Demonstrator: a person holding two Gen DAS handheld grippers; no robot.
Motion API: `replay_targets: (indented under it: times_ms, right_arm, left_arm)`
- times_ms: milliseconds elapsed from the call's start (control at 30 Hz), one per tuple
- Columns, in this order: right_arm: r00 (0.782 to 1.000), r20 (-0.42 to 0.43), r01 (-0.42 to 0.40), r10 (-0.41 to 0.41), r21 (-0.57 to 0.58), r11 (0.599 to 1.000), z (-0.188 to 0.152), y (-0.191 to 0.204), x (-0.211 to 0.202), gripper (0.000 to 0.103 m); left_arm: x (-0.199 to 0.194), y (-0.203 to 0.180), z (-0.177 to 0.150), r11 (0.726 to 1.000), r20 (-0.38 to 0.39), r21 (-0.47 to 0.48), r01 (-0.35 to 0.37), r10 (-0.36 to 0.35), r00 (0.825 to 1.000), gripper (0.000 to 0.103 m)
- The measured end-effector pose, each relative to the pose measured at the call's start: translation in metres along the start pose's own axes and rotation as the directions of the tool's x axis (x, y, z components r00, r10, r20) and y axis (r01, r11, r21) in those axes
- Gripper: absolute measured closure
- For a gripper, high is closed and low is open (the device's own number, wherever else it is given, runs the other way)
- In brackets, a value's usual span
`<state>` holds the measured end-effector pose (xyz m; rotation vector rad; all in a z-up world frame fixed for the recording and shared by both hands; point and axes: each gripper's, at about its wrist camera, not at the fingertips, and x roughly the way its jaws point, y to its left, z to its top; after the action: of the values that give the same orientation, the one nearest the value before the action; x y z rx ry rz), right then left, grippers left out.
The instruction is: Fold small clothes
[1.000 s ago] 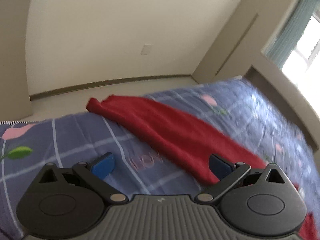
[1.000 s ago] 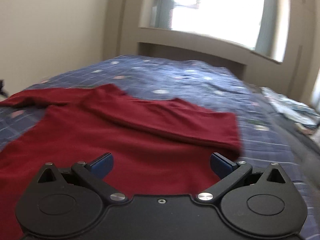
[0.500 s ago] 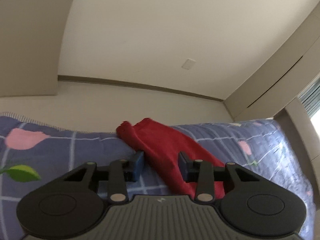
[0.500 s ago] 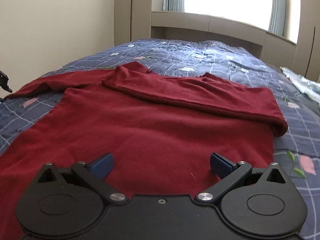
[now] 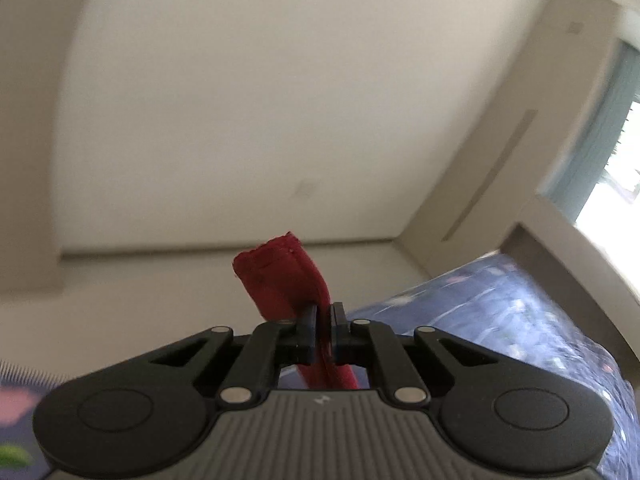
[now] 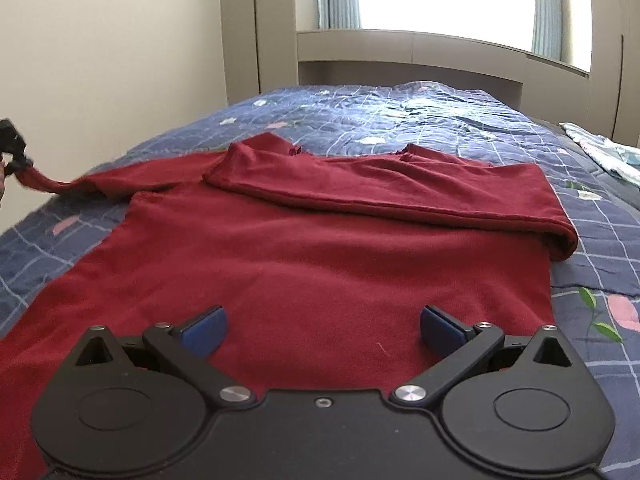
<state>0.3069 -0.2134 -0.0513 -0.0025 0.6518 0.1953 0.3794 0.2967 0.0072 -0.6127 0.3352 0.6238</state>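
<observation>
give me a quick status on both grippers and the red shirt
Left gripper shut on the sleeve, lifted off the bed. Right gripper open, low over the red shirt, other sleeve already folded across. Nothing in the way on the blue quilt.

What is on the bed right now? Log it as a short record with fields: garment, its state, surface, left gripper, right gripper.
garment: red shirt
state: spread flat, one sleeve already folded across the chest, the other sleeve lifted off the bed
surface: blue checked bedspread with flower print
left gripper: shut on the cuff end of the lifted sleeve
right gripper: open, over the lower part of the shirt, nothing between its pads
</observation>
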Motion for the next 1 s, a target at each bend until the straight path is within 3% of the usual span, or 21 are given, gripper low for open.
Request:
replay_targets:
  times_ms: [100,200,333,500,633,733,800,933,1000]
  right_arm:
    - [1.0,0.018,-0.012,0.011,0.042,0.999,0.0,-0.006,-0.002,0.001]
    - [0.999,0.044,-0.023,0.018,0.1,0.995,0.0,-0.015,-0.007,0.001]
    - [0.997,0.073,-0.025,0.012,0.177,0.984,0.002,-0.029,-0.015,0.001]
    - [0.995,0.091,0.019,-0.038,0.204,0.979,0.002,-0.049,-0.029,0.001]
    - [0.993,0.09,0.056,-0.076,0.209,0.976,-0.004,-0.066,-0.04,0.001]
    - [0.992,0.084,0.075,-0.096,0.219,0.973,-0.011,-0.079,-0.048,0.001]
    - [0.991,0.08,0.082,-0.104,0.237,0.968,-0.016,-0.088,-0.052,0.001]
    - [0.991,0.074,0.086,-0.112,0.287,0.954,-0.023,-0.101,-0.055,0.001]
    - [0.99,0.075,0.087,-0.116,0.307,0.948,-0.025,-0.103,-0.055,0.001]
  left_arm:
    - [-0.017,-0.048,0.011,0.986,0.069,0.124,0.108,-0.117,0.991,0.097]
    - [-0.041,-0.106,0.01,0.931,0.105,0.284,0.23,-0.268,0.957,0.099]
    - [-0.075,-0.182,-0.016,0.793,0.066,0.477,0.379,-0.462,0.884,0.099]
    - [-0.103,-0.259,-0.085,0.609,-0.086,0.587,0.534,-0.609,0.789,0.099]
    - [-0.109,-0.296,-0.157,0.484,-0.21,0.623,0.614,-0.653,0.728,0.099]
    - [-0.122,-0.305,-0.213,0.394,-0.295,0.655,0.645,-0.653,0.698,0.099]
    - [-0.128,-0.305,-0.246,0.348,-0.365,0.653,0.673,-0.634,0.682,0.099]
    - [-0.128,-0.299,-0.302,0.287,-0.472,0.649,0.704,-0.574,0.669,0.098]
    - [-0.127,-0.294,-0.315,0.281,-0.517,0.628,0.726,-0.547,0.659,0.097]
